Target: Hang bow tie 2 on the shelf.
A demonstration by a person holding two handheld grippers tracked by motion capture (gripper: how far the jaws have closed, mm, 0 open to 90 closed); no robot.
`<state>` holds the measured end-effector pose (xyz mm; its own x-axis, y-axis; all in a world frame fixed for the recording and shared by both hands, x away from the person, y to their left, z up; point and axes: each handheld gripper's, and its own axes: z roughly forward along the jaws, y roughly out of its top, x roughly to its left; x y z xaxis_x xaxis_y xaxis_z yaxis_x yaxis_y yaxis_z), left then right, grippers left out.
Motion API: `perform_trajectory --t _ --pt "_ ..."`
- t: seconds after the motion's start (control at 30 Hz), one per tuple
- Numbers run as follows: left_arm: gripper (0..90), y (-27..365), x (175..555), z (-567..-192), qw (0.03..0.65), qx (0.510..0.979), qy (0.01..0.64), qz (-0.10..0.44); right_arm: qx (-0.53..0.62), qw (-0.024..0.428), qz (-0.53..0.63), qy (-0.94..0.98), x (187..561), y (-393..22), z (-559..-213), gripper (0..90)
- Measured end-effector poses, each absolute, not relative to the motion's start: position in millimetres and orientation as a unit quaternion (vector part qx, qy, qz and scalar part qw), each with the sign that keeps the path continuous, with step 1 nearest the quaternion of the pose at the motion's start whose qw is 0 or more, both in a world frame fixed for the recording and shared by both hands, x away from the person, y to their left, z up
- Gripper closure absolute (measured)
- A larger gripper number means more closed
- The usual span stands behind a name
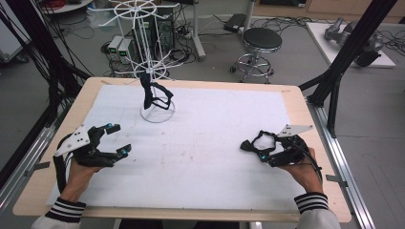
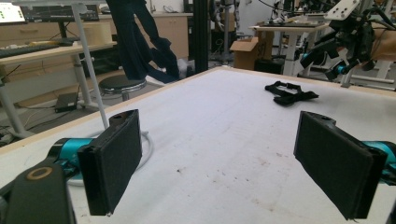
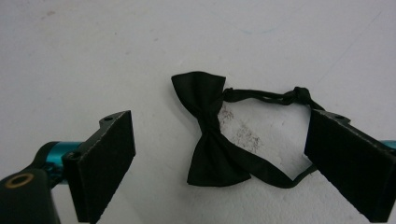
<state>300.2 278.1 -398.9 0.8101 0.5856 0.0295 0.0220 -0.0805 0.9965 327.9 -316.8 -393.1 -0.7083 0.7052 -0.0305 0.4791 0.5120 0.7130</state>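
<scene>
you won't find any text you can read here. at about 10 o'clock in your left gripper view a lit monitor [image 2: 11, 12] shows green and white blocks, too small to make out. at 11 o'clock in the high view two pale boxes [image 1: 120, 47] on the floor carry green lit panels, equally illegible.
</scene>
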Motion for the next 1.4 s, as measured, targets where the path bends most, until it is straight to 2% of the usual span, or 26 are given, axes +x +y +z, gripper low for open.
perform_trajectory --t 0.03,0.27,0.73,1.17,1.27,1.4 --pt "15.6 278 300 -399 0.643 0.702 0.217 0.219 0.344 0.154 0.351 0.857 328 -317 -394 15.4" --pt "15.7 277 301 -399 0.646 0.701 0.214 0.215 0.341 0.139 0.330 0.869 332 -315 -399 17.7" --pt "15.7 274 302 -400 0.644 0.706 0.210 0.208 0.339 0.112 0.268 0.895 341 -310 -412 34.5" --pt "15.7 275 302 -400 0.645 0.704 0.213 0.210 0.337 0.110 0.231 0.906 347 -305 -420 44.8" --pt "15.7 276 302 -400 0.644 0.704 0.213 0.211 0.328 0.112 0.228 0.910 347 -305 -419 52.9" --pt "15.7 275 302 -400 0.645 0.703 0.213 0.210 0.327 0.111 0.225 0.911 347 -306 -420 58.8"
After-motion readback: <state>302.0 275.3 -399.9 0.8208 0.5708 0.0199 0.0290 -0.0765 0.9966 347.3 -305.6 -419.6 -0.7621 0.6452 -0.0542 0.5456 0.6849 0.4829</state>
